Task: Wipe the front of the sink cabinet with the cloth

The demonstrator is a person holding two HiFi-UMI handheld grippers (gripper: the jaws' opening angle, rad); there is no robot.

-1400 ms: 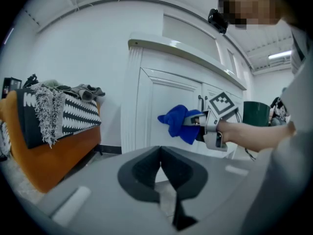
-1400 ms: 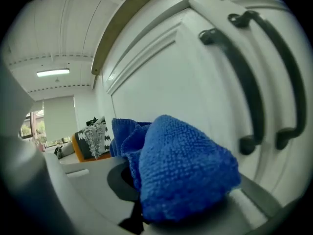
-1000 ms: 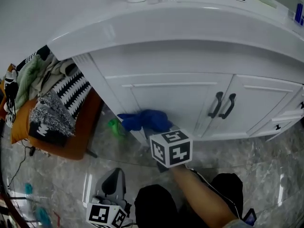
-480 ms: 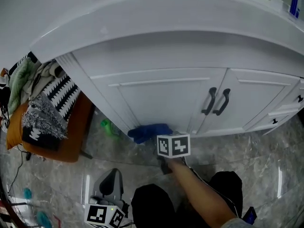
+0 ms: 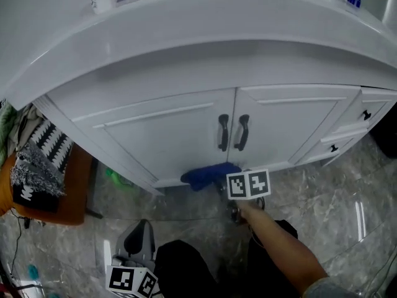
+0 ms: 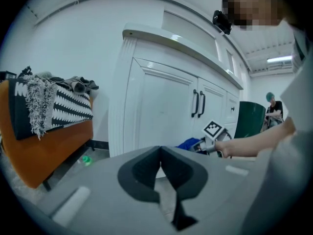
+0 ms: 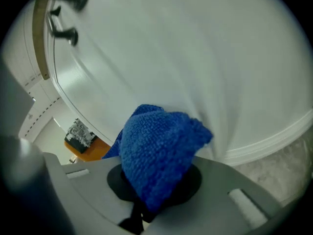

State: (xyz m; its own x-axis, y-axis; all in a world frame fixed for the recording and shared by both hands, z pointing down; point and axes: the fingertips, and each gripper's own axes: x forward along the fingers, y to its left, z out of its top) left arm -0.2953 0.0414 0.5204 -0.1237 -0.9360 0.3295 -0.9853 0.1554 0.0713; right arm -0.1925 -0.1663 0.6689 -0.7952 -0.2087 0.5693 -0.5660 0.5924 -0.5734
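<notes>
The white sink cabinet (image 5: 167, 129) has two doors with dark handles (image 5: 232, 132) at the middle. A blue cloth (image 5: 209, 175) presses against the bottom of the left door, near the seam between the doors. My right gripper (image 5: 224, 182) is shut on the blue cloth (image 7: 156, 158), which bulges out of the jaws against the white door (image 7: 195, 72). My left gripper (image 5: 138, 253) hangs low near the floor, away from the cabinet; its jaws (image 6: 164, 173) are shut with nothing in them. From that side I see the cabinet front (image 6: 161, 116) and the cloth (image 6: 190, 144).
An orange chair (image 5: 59, 194) piled with black-and-white clothes stands left of the cabinet. A small green thing (image 5: 116, 179) lies on the grey marble floor by the cabinet's left corner. Drawers (image 5: 347, 129) sit right of the doors. Bottles stand on the countertop (image 5: 124, 17).
My right gripper has slid the blue cloth rightward along the cabinet's lower edge, from the left door's left corner toward the door seam. My head view shifted right. The left gripper stays low.
</notes>
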